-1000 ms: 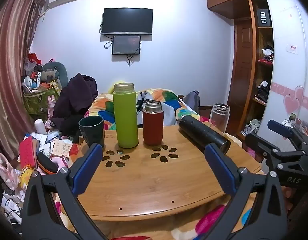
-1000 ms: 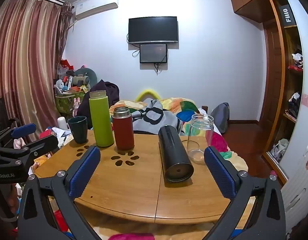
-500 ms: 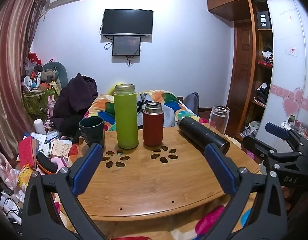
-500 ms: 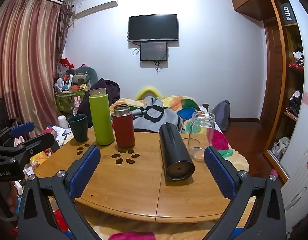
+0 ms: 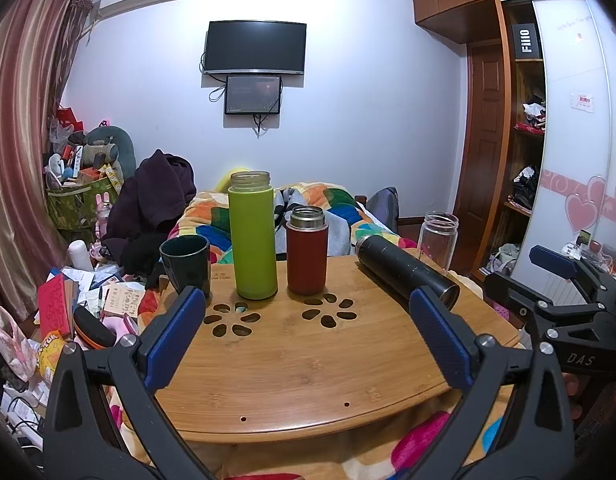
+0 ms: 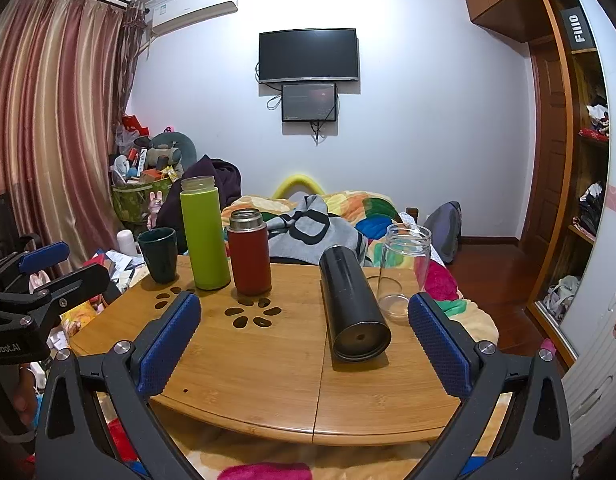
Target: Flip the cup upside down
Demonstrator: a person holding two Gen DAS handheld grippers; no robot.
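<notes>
Both the left claw (image 5: pixel 308 332) and right claw (image 6: pixel 304 340) are released; the black cup (image 6: pixel 353 306) lies on its side, seemingly just ahead of the right claw.

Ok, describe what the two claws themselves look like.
Both match: the left claw and right claw have matte black plastic frames with triangular cut-outs, silver bolts at the joints, and long blue fingers with a fine textured grip face. White lettering sits on the bodies: "DAS" on the right one, a partial "nRobot.AI" on the left. No cables or sleeves show.
</notes>
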